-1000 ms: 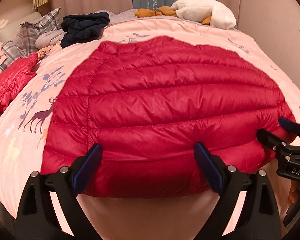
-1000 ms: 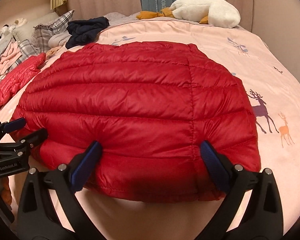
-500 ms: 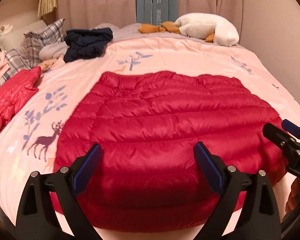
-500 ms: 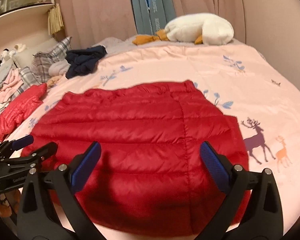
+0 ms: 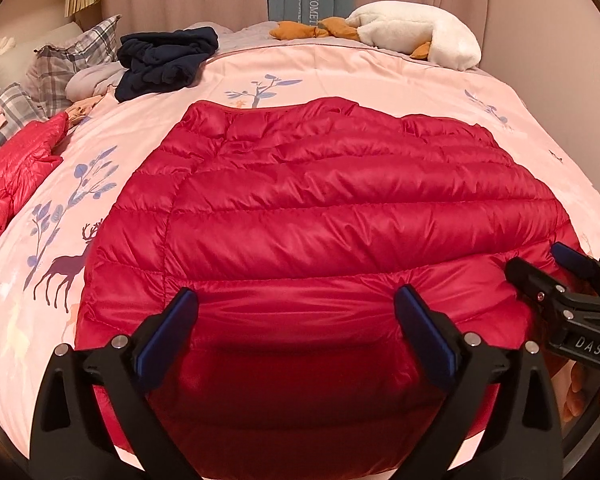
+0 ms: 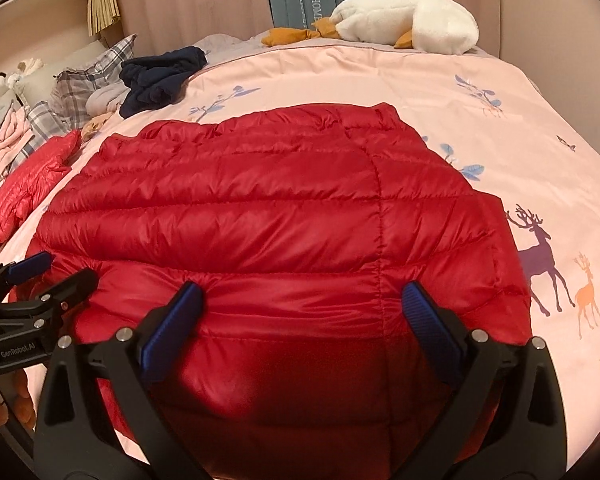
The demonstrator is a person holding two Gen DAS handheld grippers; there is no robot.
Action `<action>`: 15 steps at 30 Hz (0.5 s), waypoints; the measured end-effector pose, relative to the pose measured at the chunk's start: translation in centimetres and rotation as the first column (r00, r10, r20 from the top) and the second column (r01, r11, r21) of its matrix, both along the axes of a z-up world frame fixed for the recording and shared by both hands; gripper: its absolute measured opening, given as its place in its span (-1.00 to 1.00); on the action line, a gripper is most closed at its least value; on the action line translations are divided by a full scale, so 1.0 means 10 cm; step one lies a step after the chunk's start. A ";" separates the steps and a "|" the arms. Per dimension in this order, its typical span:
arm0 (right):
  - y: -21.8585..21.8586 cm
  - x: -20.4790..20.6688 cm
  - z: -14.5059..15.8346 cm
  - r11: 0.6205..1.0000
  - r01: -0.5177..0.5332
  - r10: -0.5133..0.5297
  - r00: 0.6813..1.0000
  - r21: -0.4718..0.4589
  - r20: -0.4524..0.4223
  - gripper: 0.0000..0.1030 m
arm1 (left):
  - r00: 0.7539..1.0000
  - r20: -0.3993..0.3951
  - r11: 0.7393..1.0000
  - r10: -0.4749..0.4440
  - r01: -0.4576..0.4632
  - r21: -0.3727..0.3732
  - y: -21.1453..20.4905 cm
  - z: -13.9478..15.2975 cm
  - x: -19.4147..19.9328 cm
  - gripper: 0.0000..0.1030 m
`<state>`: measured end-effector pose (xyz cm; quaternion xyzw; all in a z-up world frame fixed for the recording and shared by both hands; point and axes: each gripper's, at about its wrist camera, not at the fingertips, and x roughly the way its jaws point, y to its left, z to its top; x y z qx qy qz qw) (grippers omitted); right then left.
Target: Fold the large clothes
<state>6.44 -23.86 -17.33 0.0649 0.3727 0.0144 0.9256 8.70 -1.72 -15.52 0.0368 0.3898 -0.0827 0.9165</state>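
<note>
A red quilted down jacket (image 5: 320, 216) lies spread flat on the pink bed, folded into a broad rectangle; it also shows in the right wrist view (image 6: 268, 216). My left gripper (image 5: 296, 312) is open and empty, its blue pads just above the jacket's near edge. My right gripper (image 6: 302, 308) is open and empty over the same near edge, further right. Each gripper shows in the other's view: the right gripper (image 5: 556, 268) at the jacket's right corner, the left gripper (image 6: 48, 272) at its left corner.
The pink deer-print bedspread (image 5: 380, 76) surrounds the jacket. A second red jacket (image 5: 16, 168) lies at the left edge. A dark navy garment (image 5: 164, 60), plaid pillows (image 5: 68, 68) and a white plush goose (image 5: 412, 32) lie at the back.
Both grippers rose and pulled back from the jacket half a second ago, then came down close to its near edge again. Both stayed open.
</note>
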 end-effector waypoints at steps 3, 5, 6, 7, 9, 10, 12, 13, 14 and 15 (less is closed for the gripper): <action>-0.02 -0.08 0.12 0.999 0.023 -0.023 1.000 0.029 0.016 0.96 | 1.000 0.005 1.000 0.009 -0.009 -0.023 0.03 0.06 -0.04 0.94; -0.02 -0.17 0.22 0.999 0.019 -0.020 0.998 0.035 0.055 0.96 | 1.000 0.027 0.999 0.013 -0.012 -0.034 0.06 0.13 -0.11 0.94; -0.01 -0.21 0.26 0.999 0.018 -0.020 0.997 0.028 0.068 0.96 | 0.999 0.036 0.999 0.012 -0.011 -0.035 0.07 0.16 -0.13 0.94; 0.00 -0.25 0.29 1.000 0.017 -0.019 0.997 0.015 0.081 0.96 | 0.999 0.046 0.999 0.012 -0.010 -0.033 0.08 0.19 -0.16 0.94; 0.01 -0.29 0.32 1.000 0.017 -0.017 0.996 0.004 0.093 0.96 | 0.998 0.065 0.999 0.017 -0.015 -0.031 0.09 0.23 -0.19 0.94; 0.00 -0.31 0.32 1.000 0.016 -0.016 0.996 0.002 0.092 0.96 | 0.997 0.071 0.999 0.021 -0.019 -0.030 0.10 0.24 -0.19 0.94; -0.02 -0.31 0.27 1.000 0.021 -0.021 0.997 0.000 0.076 0.96 | 0.997 0.067 0.999 0.036 -0.034 -0.023 0.13 0.22 -0.16 0.94; -0.02 -0.29 0.23 1.000 0.024 -0.024 0.998 -0.002 0.058 0.96 | 0.998 0.058 0.999 0.038 -0.037 -0.024 0.14 0.21 -0.13 0.94; -0.04 -0.27 0.16 1.000 0.025 -0.025 0.999 -0.001 0.032 0.96 | 0.998 0.036 0.999 0.041 -0.040 -0.029 0.16 0.16 -0.09 0.94; -0.03 -0.26 0.11 1.000 0.021 -0.021 1.000 0.001 0.021 0.96 | 0.999 0.019 0.999 0.039 -0.039 -0.035 0.17 0.13 -0.05 0.94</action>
